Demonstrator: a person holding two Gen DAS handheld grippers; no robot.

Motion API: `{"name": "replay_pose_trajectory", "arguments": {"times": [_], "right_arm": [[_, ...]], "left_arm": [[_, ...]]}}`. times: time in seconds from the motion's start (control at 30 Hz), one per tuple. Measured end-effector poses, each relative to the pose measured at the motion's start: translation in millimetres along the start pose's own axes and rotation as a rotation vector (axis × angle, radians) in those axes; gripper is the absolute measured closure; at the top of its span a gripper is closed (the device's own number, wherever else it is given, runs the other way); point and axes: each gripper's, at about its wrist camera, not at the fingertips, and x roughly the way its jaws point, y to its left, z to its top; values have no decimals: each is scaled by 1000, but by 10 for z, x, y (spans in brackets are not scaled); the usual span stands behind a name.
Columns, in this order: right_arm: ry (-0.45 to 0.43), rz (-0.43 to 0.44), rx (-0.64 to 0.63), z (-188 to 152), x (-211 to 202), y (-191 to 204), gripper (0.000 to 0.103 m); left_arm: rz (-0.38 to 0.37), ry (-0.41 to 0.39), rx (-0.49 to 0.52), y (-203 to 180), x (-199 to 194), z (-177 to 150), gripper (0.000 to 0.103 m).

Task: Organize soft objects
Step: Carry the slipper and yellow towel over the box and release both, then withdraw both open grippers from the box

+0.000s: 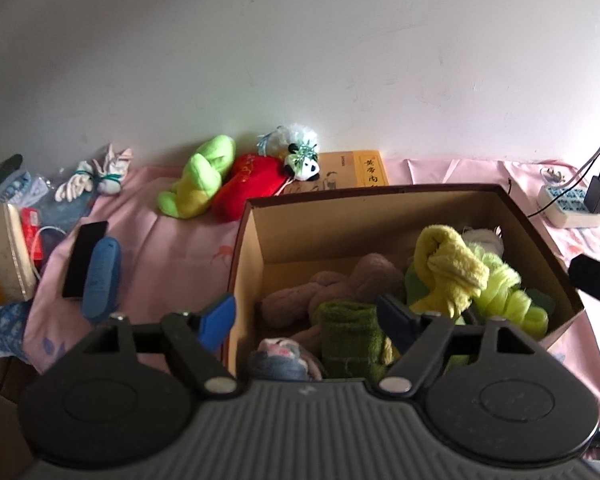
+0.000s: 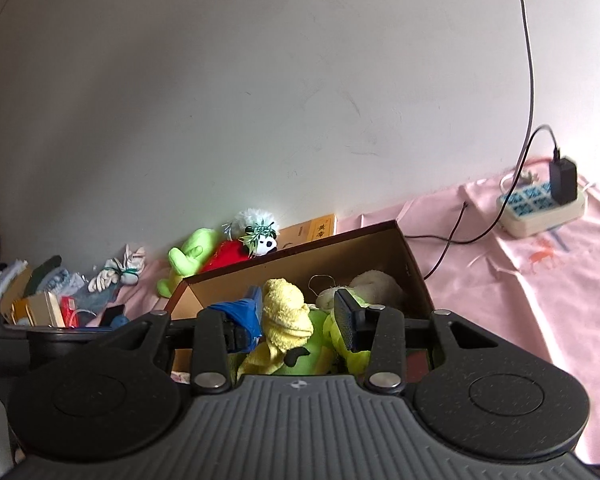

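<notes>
An open cardboard box [image 1: 380,208] sits on the cloth-covered tabletop [image 1: 172,248] before me, with rolled towels [image 1: 448,268] and socks [image 1: 348,336] piled inside it. Behind the box, against the wall, lie plush toys [image 1: 204,178] and a flat book [image 1: 356,170]. To the box's left lies a phone [image 1: 85,260]; further left, tied gloves [image 1: 96,178]. A power strip [image 1: 572,206] rests to the right.

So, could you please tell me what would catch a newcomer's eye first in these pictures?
Probably the open cardboard box on the pink cloth, piled with soft things, a yellow towel topmost. Behind it, by the wall, lie a lime plush, a red plush and a small panda.
</notes>
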Motion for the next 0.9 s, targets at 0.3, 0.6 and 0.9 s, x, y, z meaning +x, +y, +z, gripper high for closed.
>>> {"name": "replay_pose_trajectory", "arguments": {"times": [0.3,0.6,0.9], "right_arm": [[13,-6,-57,-130,-219,118,79],[51,-62,-78,-248,-373,113,79],[90,-90,-69,-376,-469,112,79]], "left_arm": [[-17,10,10,-42,-187,-151,0],[-32,83,16,-127,-244,-346,0],[-26,116,35,-180,-316,-492,0]]}}
